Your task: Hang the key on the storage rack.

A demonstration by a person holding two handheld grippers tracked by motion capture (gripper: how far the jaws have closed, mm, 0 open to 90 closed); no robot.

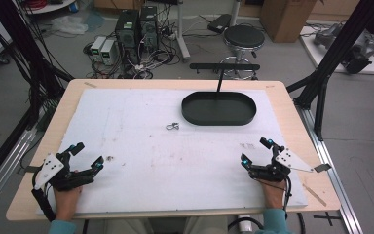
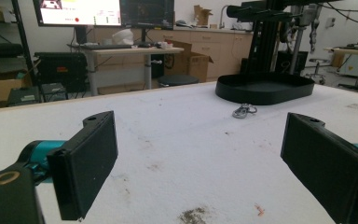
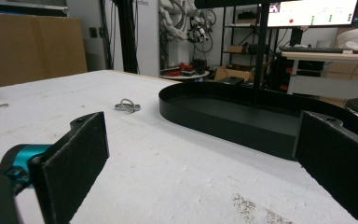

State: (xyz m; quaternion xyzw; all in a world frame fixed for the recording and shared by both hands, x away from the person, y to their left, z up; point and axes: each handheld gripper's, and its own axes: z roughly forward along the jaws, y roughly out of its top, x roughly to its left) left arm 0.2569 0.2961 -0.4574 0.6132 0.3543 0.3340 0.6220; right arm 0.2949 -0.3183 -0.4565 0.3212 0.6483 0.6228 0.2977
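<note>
A small metal ring clip (image 1: 172, 126) lies on the white mat (image 1: 141, 146), just left of a black oval tray (image 1: 219, 108) at the back right. The left gripper view shows the clip (image 2: 244, 110) in front of the tray (image 2: 265, 87); the right gripper view has the clip (image 3: 127, 106) left of the tray (image 3: 242, 114). My left gripper (image 1: 87, 157) rests open at the front left of the table, nothing between its jaws. My right gripper (image 1: 256, 151) rests open at the front right, also holding nothing.
A thin black post (image 1: 220, 78) with a crossbar rises behind the tray. A dark speck (image 1: 110, 158) lies on the mat near the left gripper. Beyond the wooden table edge (image 1: 175, 83) stand computers, cables and a stool (image 1: 243, 36).
</note>
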